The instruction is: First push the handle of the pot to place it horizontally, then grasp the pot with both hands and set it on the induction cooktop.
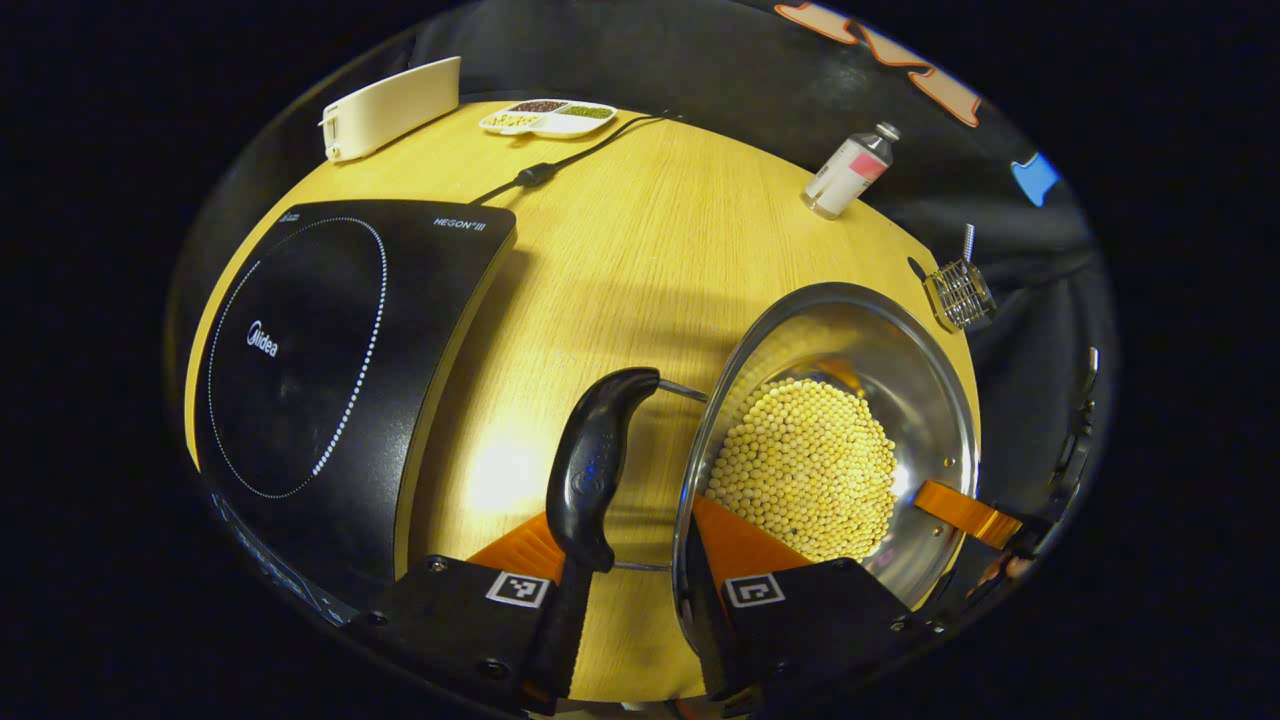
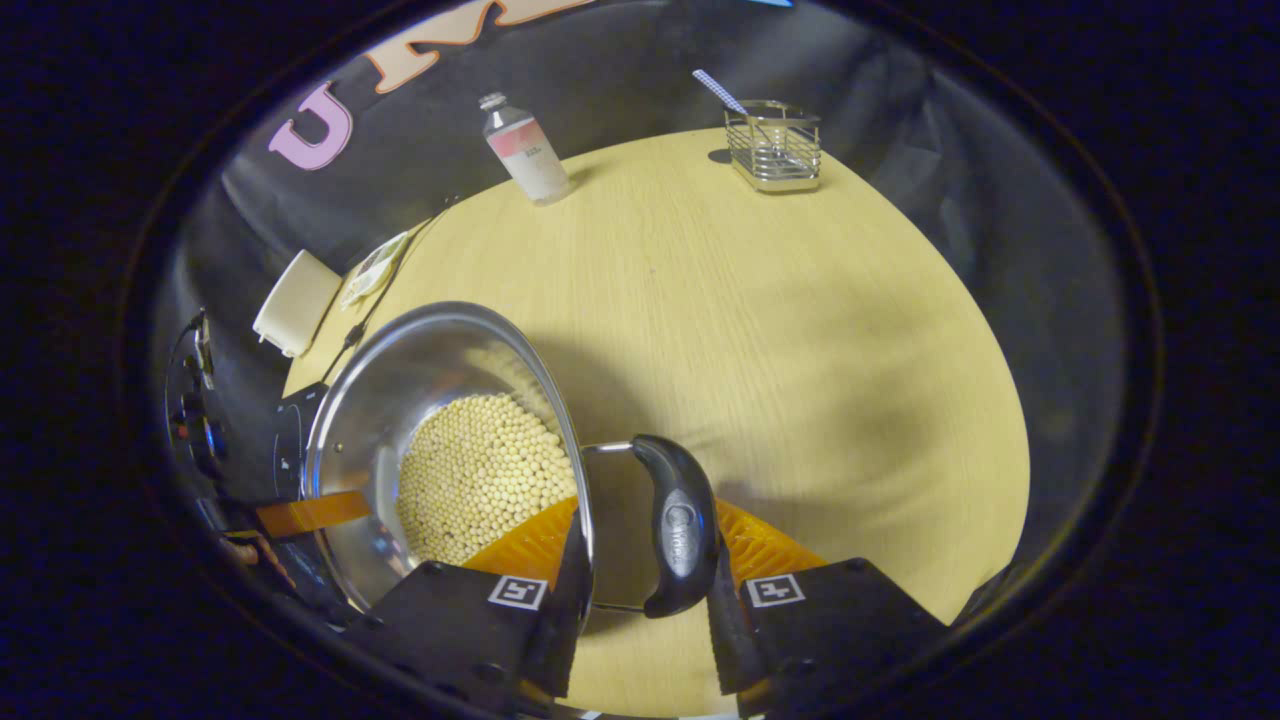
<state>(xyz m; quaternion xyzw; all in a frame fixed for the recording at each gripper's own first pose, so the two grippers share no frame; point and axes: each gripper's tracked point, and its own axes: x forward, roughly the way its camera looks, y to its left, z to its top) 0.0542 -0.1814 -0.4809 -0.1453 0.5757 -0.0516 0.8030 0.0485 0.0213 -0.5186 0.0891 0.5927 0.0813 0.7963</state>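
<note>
Presently both grippers — left gripper [image 1: 632, 585], right gripper [image 2: 640, 600] — have fingers spread astride a pot [image 1: 850, 400] handle; pot rests on bench [image 1: 640, 250] beside induction cooktop [image 1: 330, 350].

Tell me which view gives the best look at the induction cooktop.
The left gripper view: the induction cooktop lies there nearly whole on the table, its ringed cooking zone and cable end visible. The right gripper view shows just a dark corner of it behind the pot.

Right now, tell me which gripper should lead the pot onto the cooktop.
Left. The induction cooktop lies beside the left gripper, which straddles the pot at its near handle; the right gripper straddles the far handle.
</note>
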